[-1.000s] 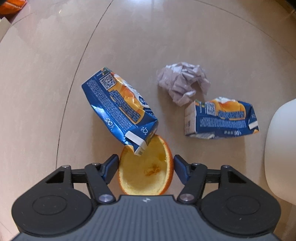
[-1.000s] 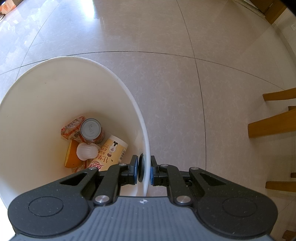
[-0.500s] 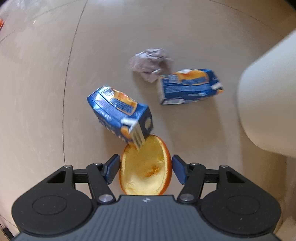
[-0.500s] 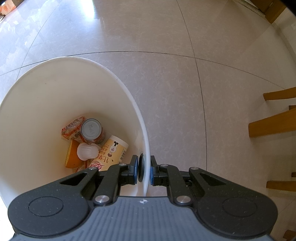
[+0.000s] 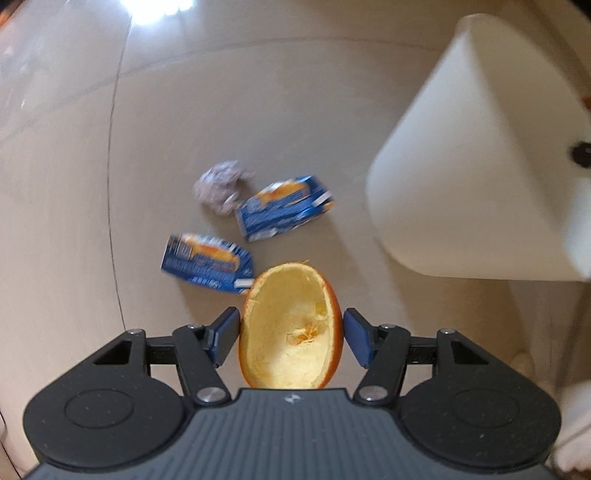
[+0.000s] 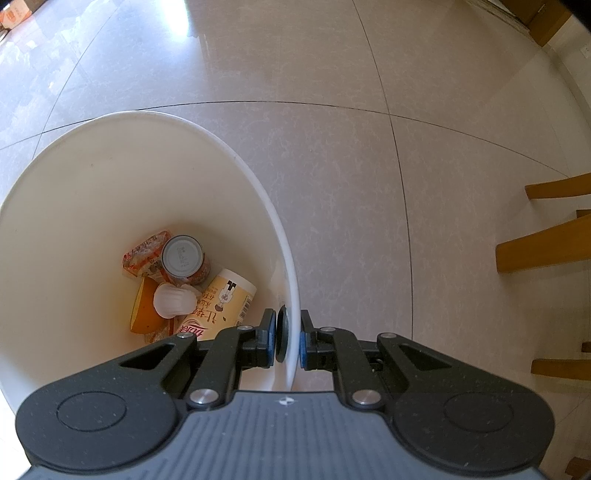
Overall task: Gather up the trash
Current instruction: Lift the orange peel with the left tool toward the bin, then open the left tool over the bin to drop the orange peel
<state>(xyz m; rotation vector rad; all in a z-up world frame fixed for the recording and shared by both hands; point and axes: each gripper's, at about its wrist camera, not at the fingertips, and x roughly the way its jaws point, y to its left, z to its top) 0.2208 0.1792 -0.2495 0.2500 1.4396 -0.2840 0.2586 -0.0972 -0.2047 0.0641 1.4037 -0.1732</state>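
Observation:
My left gripper (image 5: pixel 290 336) is shut on a hollowed orange peel half (image 5: pixel 291 328), held well above the floor. Below it lie two crushed blue juice cartons (image 5: pixel 207 262) (image 5: pixel 284 208) and a crumpled grey paper ball (image 5: pixel 221 186). The white trash bin (image 5: pixel 476 162) stands to the right in the left wrist view. My right gripper (image 6: pixel 288 341) is shut on the bin's rim (image 6: pixel 291 295). Inside the bin (image 6: pixel 92 192) lie a can (image 6: pixel 183 258), a beige cup (image 6: pixel 221 302), a snack wrapper (image 6: pixel 146 254), an orange peel (image 6: pixel 142 310) and a white wad (image 6: pixel 171 301).
Glossy beige floor tiles (image 6: pixel 351 166) surround the bin. Wooden chair legs (image 6: pixel 543 240) stand at the right edge of the right wrist view. A cardboard box (image 6: pixel 14 11) sits far off at the top left.
The left gripper has risen with the orange peel and swung toward the bin, so the cartons and paper look smaller and the bin fills the upper right. The right gripper has not moved.

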